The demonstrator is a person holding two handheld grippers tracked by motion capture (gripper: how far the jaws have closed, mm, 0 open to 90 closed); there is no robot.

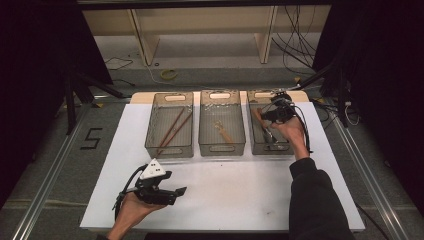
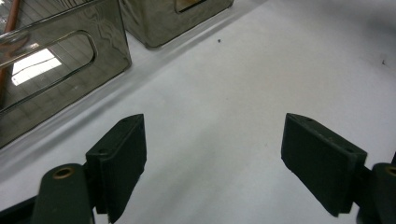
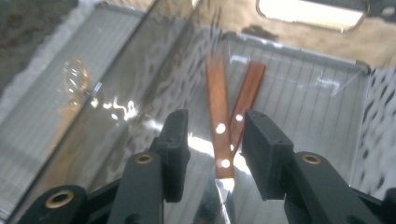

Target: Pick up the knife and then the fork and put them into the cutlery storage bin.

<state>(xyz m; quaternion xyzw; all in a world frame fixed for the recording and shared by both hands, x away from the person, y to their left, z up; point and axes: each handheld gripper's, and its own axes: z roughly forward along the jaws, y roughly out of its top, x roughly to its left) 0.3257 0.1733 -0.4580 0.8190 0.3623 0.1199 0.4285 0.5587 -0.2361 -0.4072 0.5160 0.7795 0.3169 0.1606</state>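
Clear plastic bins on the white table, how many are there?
3, in a row across the far half of the white table: the left clear plastic bin, the middle clear plastic bin, and the right clear plastic bin, which the right gripper reaches into.

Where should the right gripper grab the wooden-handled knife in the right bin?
Take the knife by its wooden handle, from above, jaws across its narrow width. It lies flat on the right bin floor, beside a second handle; the right gripper already straddles it.
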